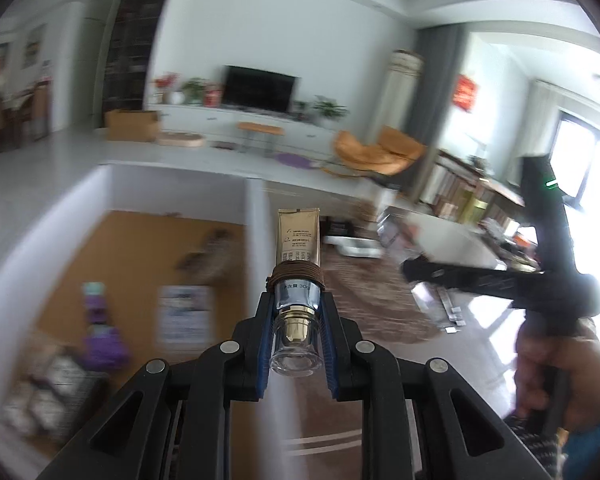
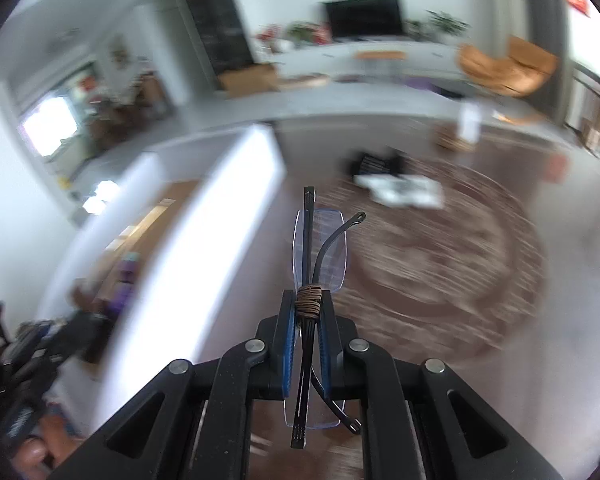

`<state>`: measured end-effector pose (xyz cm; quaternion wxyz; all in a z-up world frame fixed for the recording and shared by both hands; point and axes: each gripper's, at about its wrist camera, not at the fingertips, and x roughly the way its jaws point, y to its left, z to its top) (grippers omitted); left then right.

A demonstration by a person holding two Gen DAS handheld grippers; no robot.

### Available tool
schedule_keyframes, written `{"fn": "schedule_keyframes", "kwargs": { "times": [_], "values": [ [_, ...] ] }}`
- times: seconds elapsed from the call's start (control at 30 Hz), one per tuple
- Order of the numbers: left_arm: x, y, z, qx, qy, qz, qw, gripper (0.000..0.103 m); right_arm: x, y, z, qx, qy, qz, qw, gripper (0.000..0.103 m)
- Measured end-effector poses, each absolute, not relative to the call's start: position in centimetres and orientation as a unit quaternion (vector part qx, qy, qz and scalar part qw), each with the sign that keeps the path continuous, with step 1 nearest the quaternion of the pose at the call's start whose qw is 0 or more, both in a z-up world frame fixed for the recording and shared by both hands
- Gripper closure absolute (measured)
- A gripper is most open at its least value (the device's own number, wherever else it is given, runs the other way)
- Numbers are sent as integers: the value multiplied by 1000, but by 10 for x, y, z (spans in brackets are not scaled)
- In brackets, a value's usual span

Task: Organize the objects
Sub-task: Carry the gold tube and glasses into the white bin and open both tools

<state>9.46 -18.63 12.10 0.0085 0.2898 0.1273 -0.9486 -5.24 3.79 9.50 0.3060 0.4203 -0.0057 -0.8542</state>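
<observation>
Left gripper: clamped on a gold tube, held above the white box wall.
Right gripper: clamped on folded glasses, right of that wall, over the round rug.

Both wrist views look down along their fingers, sharing the round rug and television.

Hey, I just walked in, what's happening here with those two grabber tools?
A person is tidying up with a handheld gripper in each hand. The left gripper is shut on a gold cosmetic tube with a clear cap, cap toward the camera. The right gripper is shut on folded rimless glasses with black arms. Both items are held in the air, above a white-walled box with a brown floor.
</observation>
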Motion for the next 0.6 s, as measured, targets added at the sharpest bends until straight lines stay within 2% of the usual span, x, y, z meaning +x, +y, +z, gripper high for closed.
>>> {"fn": "schedule_keyframes", "kwargs": {
  "times": [0.13, 0.23, 0.27, 0.3, 0.33, 0.37, 0.4, 0.57, 0.6],
  "values": [
    [110, -244, 115, 310, 126, -938, 93, 82, -31, -30, 116, 407, -20, -822, 397, 92],
    [110, -278, 95, 360, 121, -909, 169, 80, -17, -82, 112, 416, 1, -790, 451, 91],
    [110, -289, 87, 376, 130, -898, 189, 78, -13, -98, 105, 424, 13, -778, 463, 85],
    [110, -299, 82, 388, 146, -888, 197, 61, -11, -110, 96, 431, 15, -769, 472, 65],
    [111, -308, 76, 396, 164, -881, 199, 36, -10, -116, 90, 439, 10, -762, 476, 48],
    [114, -314, 73, 396, 179, -878, 202, 27, -9, -116, 83, 445, -7, -757, 479, 25],
    [118, -316, 72, 388, 188, -879, 205, 20, -9, -111, 82, 441, -19, -758, 480, 23],
    [110, -298, 75, 381, 168, -889, 193, 19, -13, -58, 79, 410, -35, -801, 435, 23],
    [108, -291, 77, 379, 162, -892, 184, 19, -14, -44, 78, 403, -36, -812, 420, 19]
  ]
}}
